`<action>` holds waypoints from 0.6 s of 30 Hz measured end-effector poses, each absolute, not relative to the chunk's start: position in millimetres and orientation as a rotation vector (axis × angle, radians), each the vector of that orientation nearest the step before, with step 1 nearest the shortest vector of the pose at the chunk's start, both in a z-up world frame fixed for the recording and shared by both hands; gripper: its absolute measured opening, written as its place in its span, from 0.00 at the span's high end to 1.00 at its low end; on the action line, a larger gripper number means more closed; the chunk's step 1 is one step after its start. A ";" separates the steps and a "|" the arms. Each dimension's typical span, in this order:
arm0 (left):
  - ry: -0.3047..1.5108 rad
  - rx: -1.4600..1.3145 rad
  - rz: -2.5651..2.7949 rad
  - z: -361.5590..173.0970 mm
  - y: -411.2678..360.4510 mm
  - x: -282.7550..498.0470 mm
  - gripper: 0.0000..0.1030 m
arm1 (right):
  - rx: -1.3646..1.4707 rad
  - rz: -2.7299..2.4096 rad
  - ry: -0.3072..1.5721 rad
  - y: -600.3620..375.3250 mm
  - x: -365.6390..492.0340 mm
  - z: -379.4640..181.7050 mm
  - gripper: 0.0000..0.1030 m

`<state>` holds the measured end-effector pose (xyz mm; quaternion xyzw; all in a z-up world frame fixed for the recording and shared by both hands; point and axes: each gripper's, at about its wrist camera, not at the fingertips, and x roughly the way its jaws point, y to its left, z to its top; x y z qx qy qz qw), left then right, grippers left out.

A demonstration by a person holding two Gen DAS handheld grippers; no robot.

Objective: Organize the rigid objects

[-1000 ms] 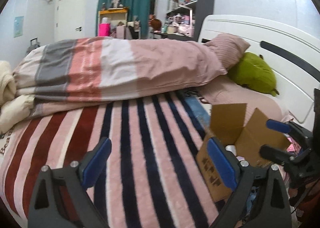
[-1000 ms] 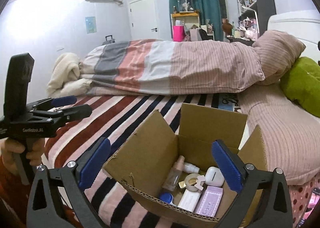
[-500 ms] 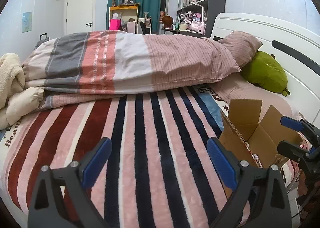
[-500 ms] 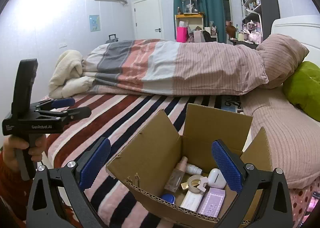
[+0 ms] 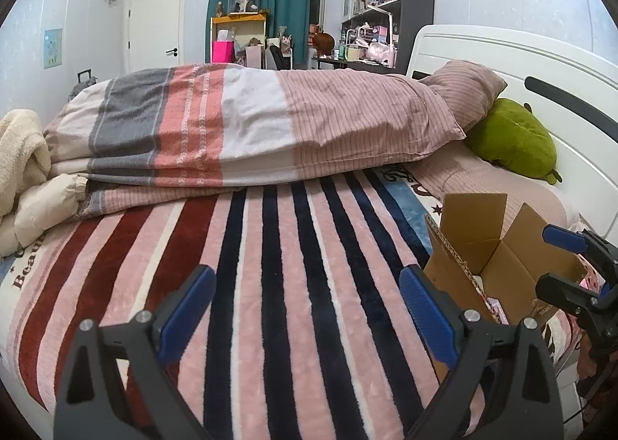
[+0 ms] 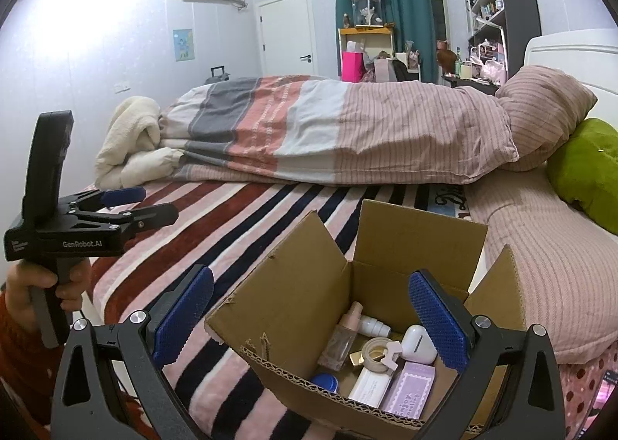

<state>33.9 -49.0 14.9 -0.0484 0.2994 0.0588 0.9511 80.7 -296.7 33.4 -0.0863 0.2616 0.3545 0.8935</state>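
An open cardboard box [image 6: 293,308] stands on the striped blanket near the bed's front edge; it also shows in the left wrist view [image 5: 475,243]. Inside lie a clear bottle [image 6: 343,335], a tape roll [image 6: 376,355], a white earbud case [image 6: 419,343], a purple box [image 6: 411,390], a white box [image 6: 370,386] and a blue cap [image 6: 324,382]. My right gripper [image 6: 311,316] is open and empty, just above the box's near side. My left gripper [image 5: 305,316] is open and empty over the blanket, left of the box; it also shows in the right wrist view [image 6: 135,204].
A folded striped duvet [image 5: 251,131] lies across the back of the bed. A pink pillow [image 5: 467,92] and a green plush [image 5: 513,143] rest by the white headboard [image 5: 502,54]. A cream blanket [image 5: 19,170] is bunched at the far left.
Both grippers have drawn back and up a little from the bed. The left wrist view has swung left, so the box sits further right in it. Both stay open.
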 end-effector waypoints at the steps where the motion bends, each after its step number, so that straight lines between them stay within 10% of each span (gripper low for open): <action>1: 0.607 -0.098 0.118 15.9 -48.9 34.0 0.08 | -0.181 0.734 0.542 -297.3 81.0 33.7 0.01; 18: 0.600 -0.097 0.107 20.1 -54.5 34.5 0.08 | -0.189 0.732 0.530 -298.7 82.9 37.4 0.01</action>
